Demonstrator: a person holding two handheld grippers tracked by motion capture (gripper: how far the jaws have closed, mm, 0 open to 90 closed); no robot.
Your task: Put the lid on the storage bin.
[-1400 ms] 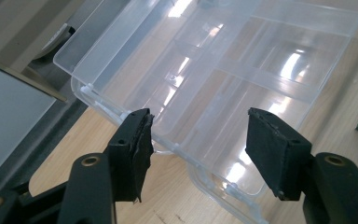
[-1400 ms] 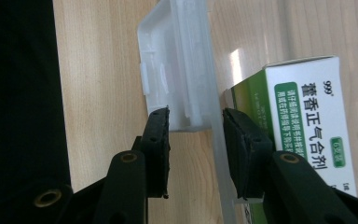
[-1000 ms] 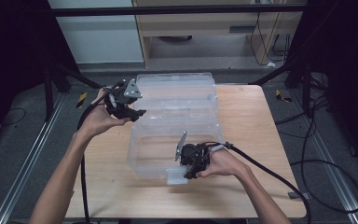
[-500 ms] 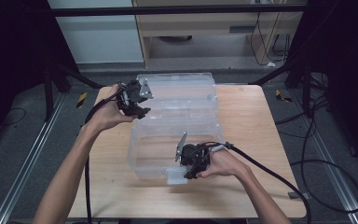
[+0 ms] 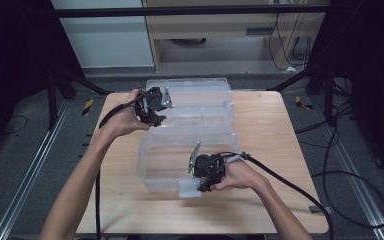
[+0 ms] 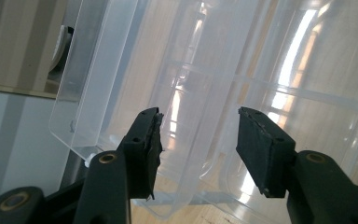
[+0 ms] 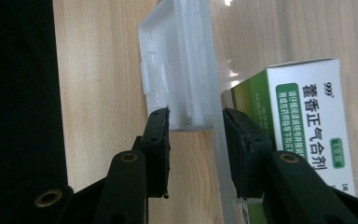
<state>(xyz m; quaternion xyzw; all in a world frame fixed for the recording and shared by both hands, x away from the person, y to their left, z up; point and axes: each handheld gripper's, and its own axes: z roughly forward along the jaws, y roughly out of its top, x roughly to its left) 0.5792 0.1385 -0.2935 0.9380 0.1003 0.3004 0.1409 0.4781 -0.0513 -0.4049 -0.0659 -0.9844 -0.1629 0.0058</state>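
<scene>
A: Where the clear box (image 5: pixel 185 145) lies at the middle of the table (image 5: pixel 280 165), how is it turned?

B: Its long axis is run from the near edge away toward the far one, and its open lid (image 5: pixel 195 95) is laid flat beyond it.

A: What is held?

B: The latch (image 7: pixel 179 74) on the box's near wall is straddled by the right gripper (image 5: pixel 203 186), jaws part open; whether the pads are pressed on it cannot be told. The left gripper (image 5: pixel 156 119) is set at the lid's left edge. Its jaws have just been closing, a clear rim (image 6: pixel 186 154) is seen between them, and a gap is left at each pad.

A: What is given by one view alone?

B: A green and white carton (image 7: pixel 303 126) inside the box is shown in the right gripper view. Around the table, a cabinet (image 5: pixel 220 30) and floor cables (image 5: pixel 340 190) are seen from above.
</scene>
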